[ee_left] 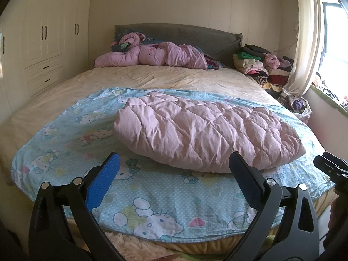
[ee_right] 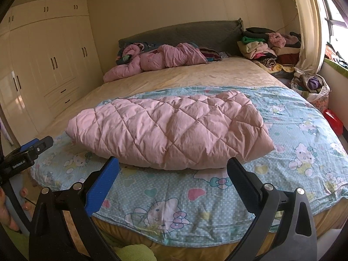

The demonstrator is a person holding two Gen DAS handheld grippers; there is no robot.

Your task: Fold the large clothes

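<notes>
A folded pink quilted coat lies on the blue cartoon sheet at the foot of the bed. The left gripper and the right gripper hover just before the coat, both spread wide and empty.

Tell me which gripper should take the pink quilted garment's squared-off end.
Right, probably. The right gripper faces the pink quilted garment with that end just ahead of its open fingers; from the left gripper the same end lies far to the side.
</notes>
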